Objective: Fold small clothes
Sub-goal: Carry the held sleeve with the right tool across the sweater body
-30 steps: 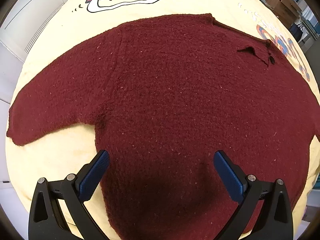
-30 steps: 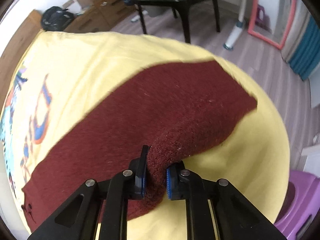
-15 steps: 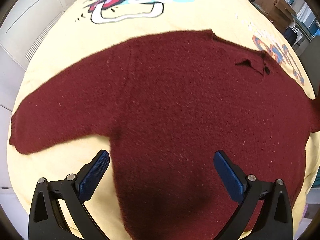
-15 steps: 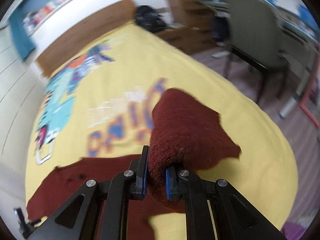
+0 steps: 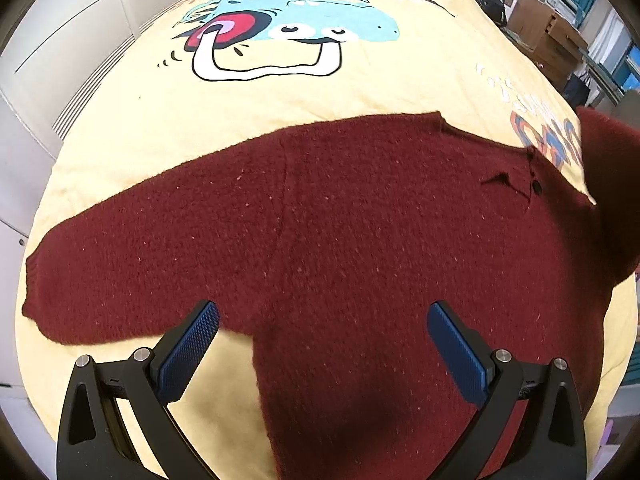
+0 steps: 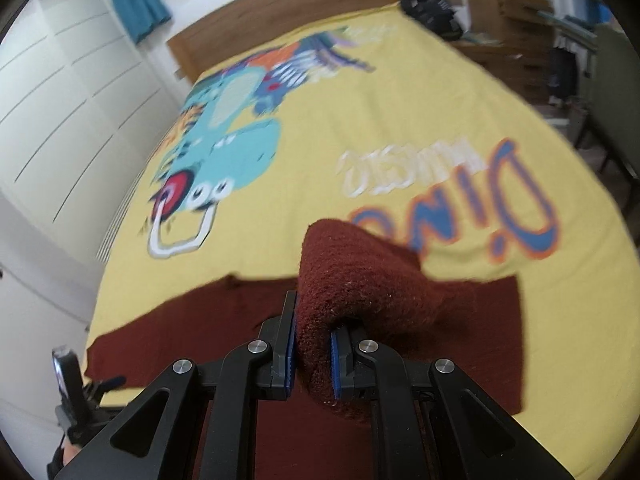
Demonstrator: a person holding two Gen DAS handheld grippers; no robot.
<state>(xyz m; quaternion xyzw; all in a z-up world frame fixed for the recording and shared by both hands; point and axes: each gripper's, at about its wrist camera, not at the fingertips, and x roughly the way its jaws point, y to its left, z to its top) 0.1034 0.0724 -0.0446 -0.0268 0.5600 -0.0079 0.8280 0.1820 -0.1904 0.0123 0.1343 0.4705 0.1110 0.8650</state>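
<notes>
A dark red sweater lies spread flat on a yellow bedspread printed with a cartoon dinosaur. Its body fills the middle of the bed, one sleeve stretching out flat to the left in the left wrist view.

The left gripper hangs over the sweater's lower body with its fingers spread wide — nothing between the blue pads. The left finger sits above the armpit notch where sleeve meets body, partly over bare bedspread; the right finger is over the body cloth. Whether the tips touch the knit cannot be told.

The right gripper has its fingers pressed on the other sleeve — a thick fold of knit is pinched between the pads and bulges up past the fingertips. The sleeve is lifted off the bed, draping from the grip down toward the shoulder. From the left wrist view this raised sleeve shows as a dark red mass at the right edge, above the collar.
</notes>
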